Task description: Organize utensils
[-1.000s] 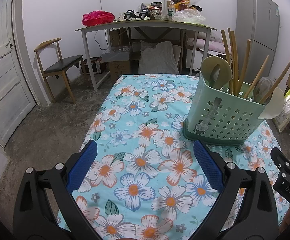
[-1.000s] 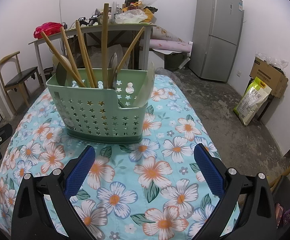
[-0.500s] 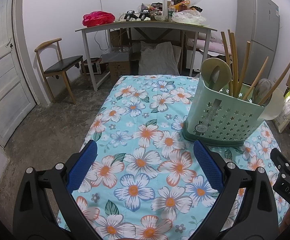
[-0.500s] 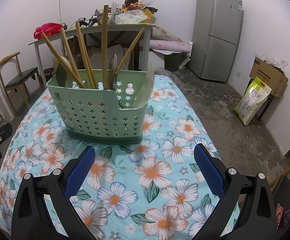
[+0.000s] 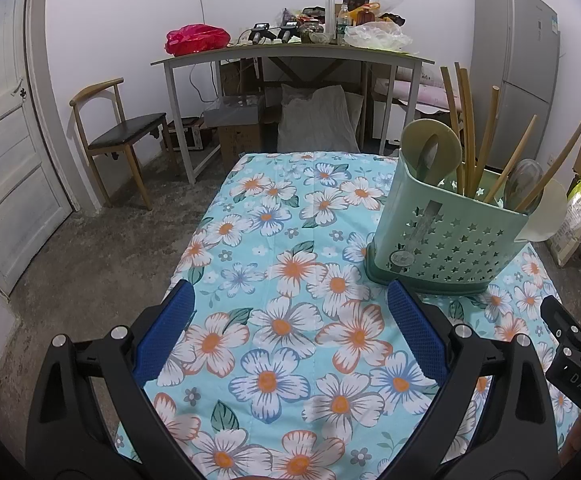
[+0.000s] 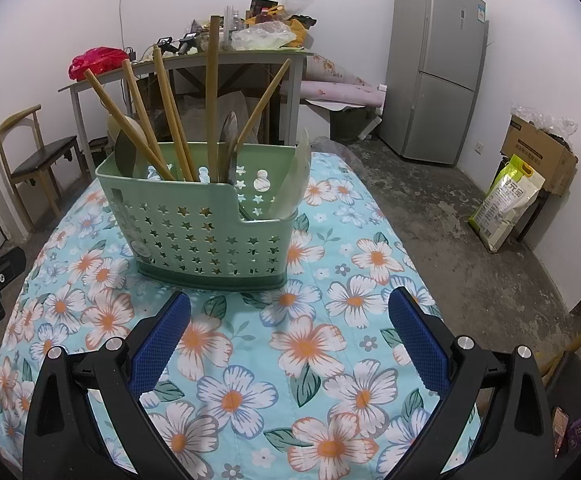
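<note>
standing at 12 o'clock, utensil holder seems full; left gripper and right gripper released, so task looks nearly done.

Stood upright near the table's far end: pale green utensil caddy, star-perforated walls on a darker green base. Held wooden chopsticks and handles leaning outward, a metal spoon, pale ladles.
</note>
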A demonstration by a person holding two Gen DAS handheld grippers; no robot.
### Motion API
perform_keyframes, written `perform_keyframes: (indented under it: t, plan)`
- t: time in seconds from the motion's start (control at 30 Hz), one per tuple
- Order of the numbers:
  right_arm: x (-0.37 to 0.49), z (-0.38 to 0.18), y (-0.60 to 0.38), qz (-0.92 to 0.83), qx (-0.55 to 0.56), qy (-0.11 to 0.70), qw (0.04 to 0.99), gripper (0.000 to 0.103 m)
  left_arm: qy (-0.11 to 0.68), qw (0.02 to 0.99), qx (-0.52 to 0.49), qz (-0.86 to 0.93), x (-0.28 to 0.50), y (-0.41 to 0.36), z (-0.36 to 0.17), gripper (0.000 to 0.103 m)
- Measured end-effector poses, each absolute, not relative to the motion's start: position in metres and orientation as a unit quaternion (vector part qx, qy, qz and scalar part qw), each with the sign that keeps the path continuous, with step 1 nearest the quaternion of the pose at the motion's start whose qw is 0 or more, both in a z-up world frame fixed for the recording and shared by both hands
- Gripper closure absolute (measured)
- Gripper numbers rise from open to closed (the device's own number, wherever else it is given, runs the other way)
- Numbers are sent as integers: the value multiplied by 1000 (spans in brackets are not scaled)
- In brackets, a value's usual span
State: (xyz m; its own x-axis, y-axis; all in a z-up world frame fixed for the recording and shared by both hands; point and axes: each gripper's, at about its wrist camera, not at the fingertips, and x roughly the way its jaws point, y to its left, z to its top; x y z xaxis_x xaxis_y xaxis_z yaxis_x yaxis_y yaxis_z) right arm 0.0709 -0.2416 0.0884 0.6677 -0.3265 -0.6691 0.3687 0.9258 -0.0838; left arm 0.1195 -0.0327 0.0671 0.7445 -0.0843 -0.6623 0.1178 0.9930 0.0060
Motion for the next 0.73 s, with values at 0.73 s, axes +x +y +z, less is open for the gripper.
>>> perform_keyframes:
  t: [0.73]
  plan:
    - [70, 90, -241, -192, 34, 362, 912, 7, 354, 933, 24, -54, 120, -33, 66, 10]
